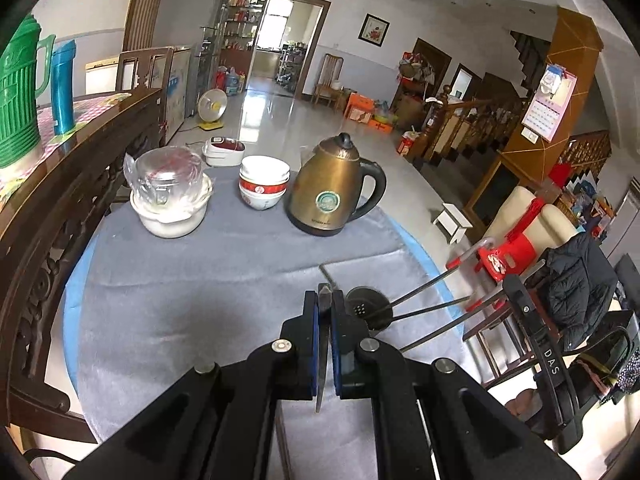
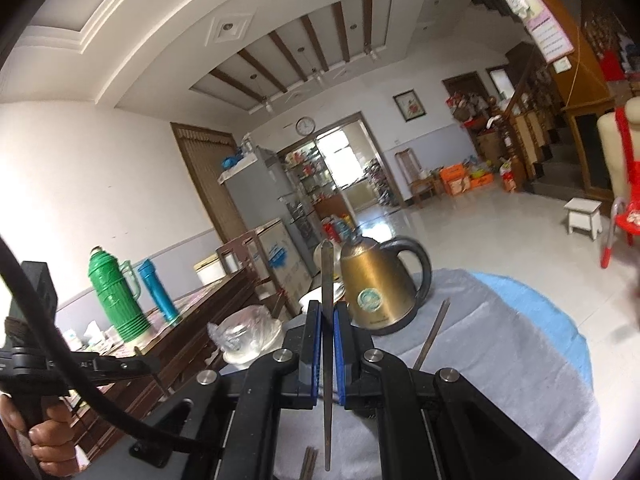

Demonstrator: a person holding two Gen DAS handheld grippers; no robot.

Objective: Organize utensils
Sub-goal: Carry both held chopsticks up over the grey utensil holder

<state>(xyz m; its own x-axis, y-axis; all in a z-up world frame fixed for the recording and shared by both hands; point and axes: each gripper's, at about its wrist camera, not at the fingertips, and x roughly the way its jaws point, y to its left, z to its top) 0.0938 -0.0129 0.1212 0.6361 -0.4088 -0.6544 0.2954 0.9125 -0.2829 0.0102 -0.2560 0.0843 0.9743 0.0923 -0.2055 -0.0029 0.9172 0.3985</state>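
Note:
My left gripper (image 1: 324,300) is shut on a dark chopstick (image 1: 322,344) and holds it low over the grey cloth (image 1: 180,280) on the round table. Another chopstick (image 1: 327,274) lies on the cloth just ahead of it. My right gripper (image 2: 327,312) is shut on a dark chopstick (image 2: 326,280) that points up and forward, raised above the table. One more chopstick (image 2: 432,330) lies on the cloth to its right. A black round perforated thing (image 1: 366,306) with long dark rods (image 1: 424,310) sits right of my left gripper.
A bronze kettle (image 1: 334,188), stacked white and red bowls (image 1: 264,184) and a white bowl holding wrapped glassware (image 1: 170,192) stand at the table's far side. A dark wooden sideboard (image 1: 60,184) with a green thermos (image 1: 16,92) and blue flask (image 1: 63,88) runs along the left.

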